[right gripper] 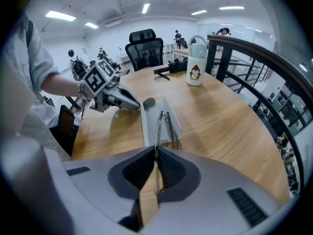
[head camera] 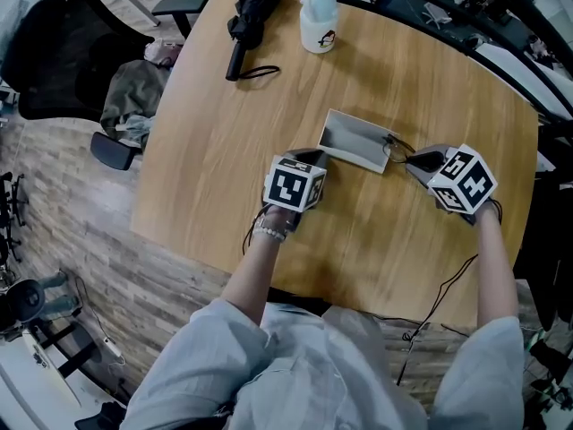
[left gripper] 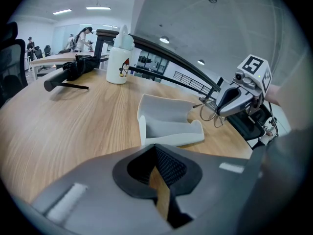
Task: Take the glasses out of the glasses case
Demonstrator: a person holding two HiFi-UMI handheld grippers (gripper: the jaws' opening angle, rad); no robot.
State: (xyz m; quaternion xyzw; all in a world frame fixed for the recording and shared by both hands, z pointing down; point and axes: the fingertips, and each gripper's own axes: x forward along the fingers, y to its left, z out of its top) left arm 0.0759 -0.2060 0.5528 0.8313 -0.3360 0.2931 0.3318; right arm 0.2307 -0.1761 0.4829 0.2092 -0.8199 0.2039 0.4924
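Observation:
The pale grey glasses case (head camera: 356, 140) lies open in the middle of the wooden table (head camera: 224, 141), and its tray (left gripper: 168, 124) looks empty. The thin-rimmed glasses (head camera: 397, 148) hang just off the case's right end, with my right gripper (head camera: 414, 161) shut on one temple. In the right gripper view the glasses (right gripper: 164, 121) stick out forward from the jaws (right gripper: 155, 153) over the case (right gripper: 148, 131). My left gripper (head camera: 315, 157) rests at the case's near left corner; its jaws (left gripper: 157, 153) are together with nothing between them.
A white bottle with a penguin picture (head camera: 318, 16) and a black folded umbrella (head camera: 251, 16) stand at the table's far side. A black office chair (head camera: 63, 52) with clothes on it (head camera: 134, 97) is beyond the left edge. Cables trail from the right gripper (head camera: 448, 285).

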